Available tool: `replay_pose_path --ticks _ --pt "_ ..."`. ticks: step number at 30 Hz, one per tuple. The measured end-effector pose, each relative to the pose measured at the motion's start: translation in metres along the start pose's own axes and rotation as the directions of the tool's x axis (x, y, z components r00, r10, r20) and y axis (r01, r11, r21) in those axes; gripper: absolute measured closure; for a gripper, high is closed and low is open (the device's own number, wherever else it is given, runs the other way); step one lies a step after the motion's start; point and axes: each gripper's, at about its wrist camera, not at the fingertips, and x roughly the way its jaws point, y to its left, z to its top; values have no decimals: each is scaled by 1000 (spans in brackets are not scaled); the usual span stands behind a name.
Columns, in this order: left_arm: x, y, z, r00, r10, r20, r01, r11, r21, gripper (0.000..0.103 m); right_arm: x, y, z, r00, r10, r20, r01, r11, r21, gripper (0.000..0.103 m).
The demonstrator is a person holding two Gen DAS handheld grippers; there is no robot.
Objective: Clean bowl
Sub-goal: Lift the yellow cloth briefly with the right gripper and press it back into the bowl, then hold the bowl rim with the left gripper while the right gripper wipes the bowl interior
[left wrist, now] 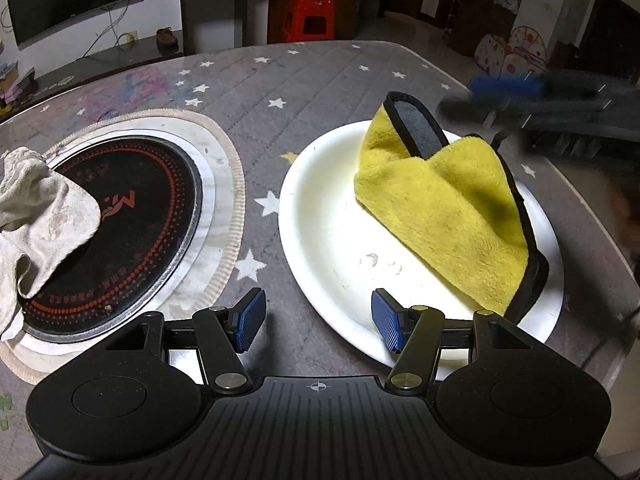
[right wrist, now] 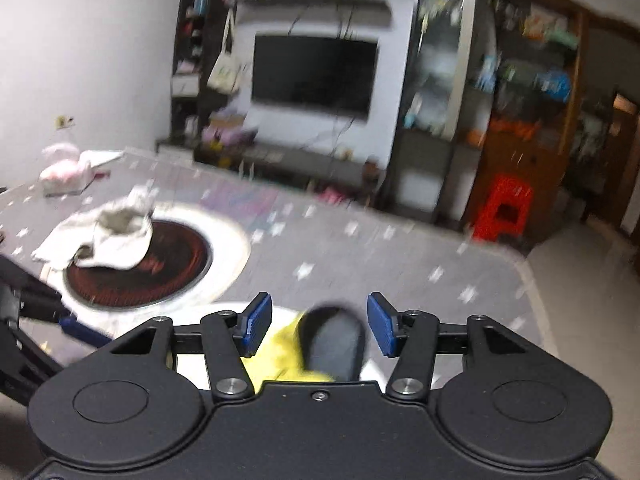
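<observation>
A shallow white bowl (left wrist: 328, 216) sits on the grey star-patterned table. A yellow cloth with black trim (left wrist: 444, 208) lies crumpled in its right half. My left gripper (left wrist: 318, 320) is open and empty, its right pad over the bowl's near rim. My right gripper (right wrist: 320, 326) is open and empty, raised above the bowl's far right side; it shows blurred in the left wrist view (left wrist: 532, 100). In the right wrist view, the cloth (right wrist: 288, 356) lies just below and between the fingers, with the white bowl (right wrist: 188, 364) under it.
A round black induction hob (left wrist: 120, 232) is set in the table left of the bowl, with a dirty white rag (left wrist: 36, 216) draped over its left edge. A red stool (left wrist: 310, 16), a TV (right wrist: 314, 74) and shelves stand beyond the table. A pink bundle (right wrist: 64, 172) lies far left.
</observation>
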Motion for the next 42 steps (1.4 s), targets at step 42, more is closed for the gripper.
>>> replay_pose_path --ticks 42 --pt "0 13 -4 998 -47 31 49 996 -73 61 38 32 -42 958 223 -182 -202 971 125 66"
